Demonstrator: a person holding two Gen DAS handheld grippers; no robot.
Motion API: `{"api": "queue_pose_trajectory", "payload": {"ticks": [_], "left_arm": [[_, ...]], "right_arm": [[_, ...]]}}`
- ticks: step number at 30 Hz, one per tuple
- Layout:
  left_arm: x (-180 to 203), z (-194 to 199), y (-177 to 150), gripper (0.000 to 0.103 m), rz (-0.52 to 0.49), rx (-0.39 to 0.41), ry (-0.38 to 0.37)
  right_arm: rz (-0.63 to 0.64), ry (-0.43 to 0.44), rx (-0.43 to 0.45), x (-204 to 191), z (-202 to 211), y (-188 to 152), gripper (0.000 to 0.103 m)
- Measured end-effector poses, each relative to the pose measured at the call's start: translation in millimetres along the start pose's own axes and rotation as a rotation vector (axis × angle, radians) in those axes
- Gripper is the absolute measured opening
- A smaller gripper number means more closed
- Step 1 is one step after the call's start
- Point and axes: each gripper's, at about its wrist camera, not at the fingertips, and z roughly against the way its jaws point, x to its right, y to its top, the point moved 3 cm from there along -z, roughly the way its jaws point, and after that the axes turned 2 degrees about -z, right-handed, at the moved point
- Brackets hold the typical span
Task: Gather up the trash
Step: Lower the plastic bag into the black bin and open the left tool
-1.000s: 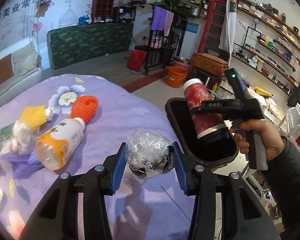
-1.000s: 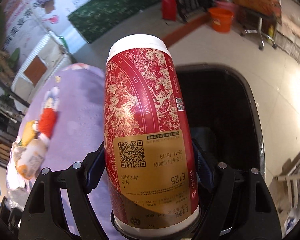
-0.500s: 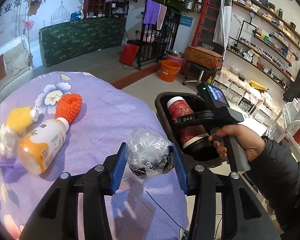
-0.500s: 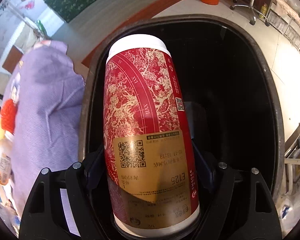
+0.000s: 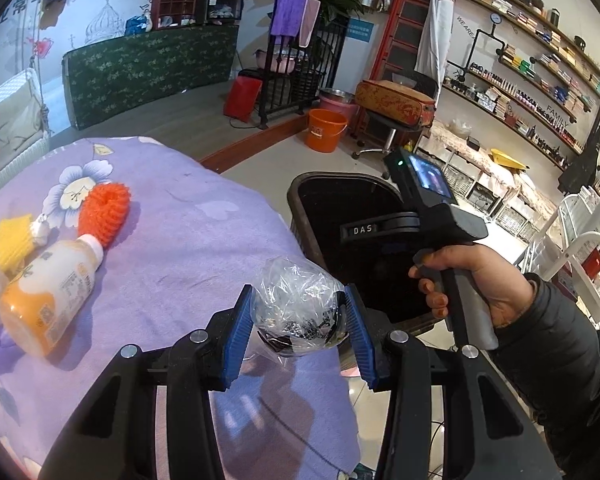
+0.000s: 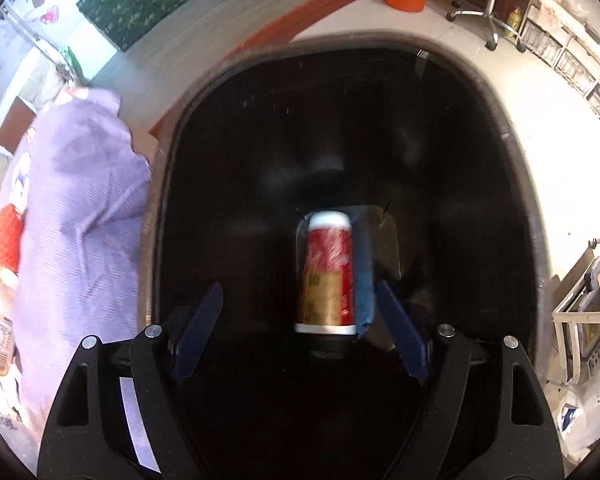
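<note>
Gripping one crumpled clear plastic wrapper (image 5: 296,308) between its blue pads, the left gripper (image 5: 298,330) hangs over the edge of the purple-clothed worktop (image 5: 188,248), just beside the black bin (image 5: 300,216). Poised over that bin, the right gripper (image 6: 300,332) stands open with nothing between its pads, and one red cup (image 6: 327,276) with a white lid lies blurred inside the dark bin below, on something blue that is hard to make out. Farther back on the worktop lie one orange drink bottle (image 5: 48,292), one orange mesh sleeve (image 5: 104,212) and one yellow one (image 5: 10,240) cut off at the frame edge.
</note>
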Motion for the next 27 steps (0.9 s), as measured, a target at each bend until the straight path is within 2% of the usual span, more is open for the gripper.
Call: {"api": "queue_pose_trajectory", "payload": {"ticks": [6, 9, 13, 19, 23, 27], "left_arm": [[18.6, -18.1, 12.4, 0.044, -0.038, -0.011, -0.029], [30.2, -30.0, 20.0, 0.044, -0.056, -0.023, -0.048], [46.2, -46.8, 29.7, 0.044, -0.076, -0.042, -0.073], [68.2, -72.2, 41.1, 0.044, -0.113, -0.076, -0.076], [82.2, -89.0, 48.3, 0.044, -0.144, -0.091, -0.064], [90.1, -100.9, 51.7, 0.044, -0.156, -0.104, -0.05]], "right_arm": [[0.016, -0.015, 0.2, 0.6, 63.1, -19.6, 0.08], [0.006, -0.038, 0.307, 9.9, 95.9, -29.7, 0.084], [-0.029, -0.043, 0.431, 21.9, 134.9, -45.3, 0.084], [-0.093, -0.055, 0.56, 40.0, 170.2, -58.5, 0.087], [-0.136, -0.073, 0.618, 53.7, 186.5, -67.7, 0.087], [-0.166, -0.089, 0.639, 67.1, 196.0, -71.0, 0.087]]}}
